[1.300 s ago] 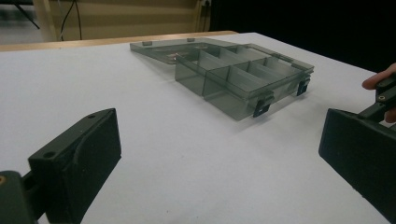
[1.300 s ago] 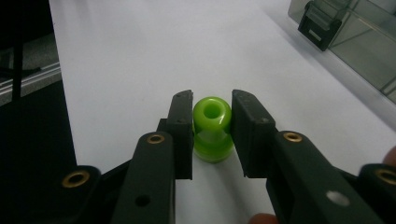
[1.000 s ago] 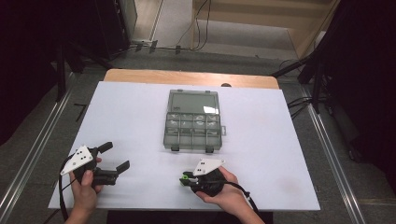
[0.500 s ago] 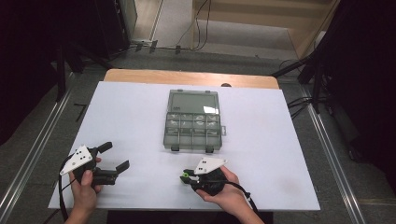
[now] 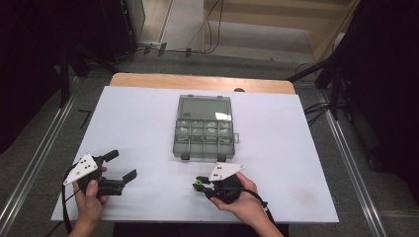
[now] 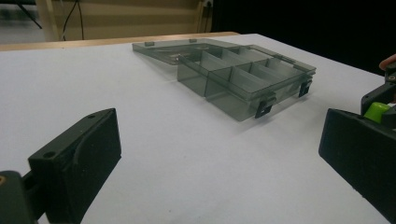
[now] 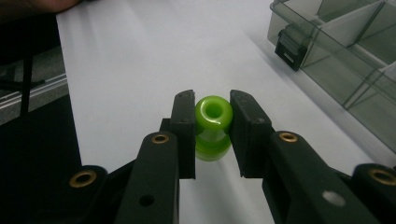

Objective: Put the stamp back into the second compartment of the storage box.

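One white desk (image 5: 148, 123), bearing a grey compartment box (image 5: 204, 127) at centre, lid laid back. We held our left gripper (image 5: 121, 167) with jaws apart over bare desk. We held our right gripper (image 7: 212, 128) just off the box's front, jaws clamped on one green bead (image 7: 213, 116).

Green bead (image 7: 213, 122); black jaws; smoky grey box (image 5: 205, 127); white table (image 5: 138, 123).

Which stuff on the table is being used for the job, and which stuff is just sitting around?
Part of the job:
- small green plastic bead with a hole, held in the right gripper
- open grey see-through plastic compartment box

Just there:
- left gripper, open and holding nothing
- white table sheet
- cables on the floor
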Motion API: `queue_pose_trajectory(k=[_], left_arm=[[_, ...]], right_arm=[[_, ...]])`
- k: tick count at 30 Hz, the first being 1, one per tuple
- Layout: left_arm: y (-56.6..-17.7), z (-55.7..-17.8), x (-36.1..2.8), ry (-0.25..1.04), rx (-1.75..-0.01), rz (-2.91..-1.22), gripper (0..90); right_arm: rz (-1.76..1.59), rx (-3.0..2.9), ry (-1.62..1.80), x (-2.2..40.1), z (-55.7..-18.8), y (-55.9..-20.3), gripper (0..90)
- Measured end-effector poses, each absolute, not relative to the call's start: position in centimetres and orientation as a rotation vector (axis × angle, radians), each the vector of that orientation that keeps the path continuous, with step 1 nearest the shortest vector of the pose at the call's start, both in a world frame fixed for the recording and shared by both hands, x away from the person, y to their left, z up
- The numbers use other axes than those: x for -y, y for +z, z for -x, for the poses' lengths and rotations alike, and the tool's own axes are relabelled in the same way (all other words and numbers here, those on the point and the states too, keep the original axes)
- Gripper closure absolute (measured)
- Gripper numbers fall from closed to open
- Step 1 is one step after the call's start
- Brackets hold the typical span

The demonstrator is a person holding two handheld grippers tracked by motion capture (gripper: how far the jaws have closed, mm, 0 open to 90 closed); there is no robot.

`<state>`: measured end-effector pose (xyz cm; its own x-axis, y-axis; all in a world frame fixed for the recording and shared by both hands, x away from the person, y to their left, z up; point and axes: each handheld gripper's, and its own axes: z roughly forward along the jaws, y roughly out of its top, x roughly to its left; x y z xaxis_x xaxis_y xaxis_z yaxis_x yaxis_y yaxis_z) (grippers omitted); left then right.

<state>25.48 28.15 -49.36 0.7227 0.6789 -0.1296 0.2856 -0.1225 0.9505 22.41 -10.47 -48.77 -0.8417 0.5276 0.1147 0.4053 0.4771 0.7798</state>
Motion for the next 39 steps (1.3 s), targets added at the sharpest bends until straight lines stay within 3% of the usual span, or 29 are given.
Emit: queue_pose_trajectory(k=[39], left_arm=[[-49.3, -25.3, -28.0, 0.419, -0.764, -1.723, 0.0]], right_arm=[[-0.849, -2.568, 1.329, 10.8, -24.3, -46.6, 70.5]])
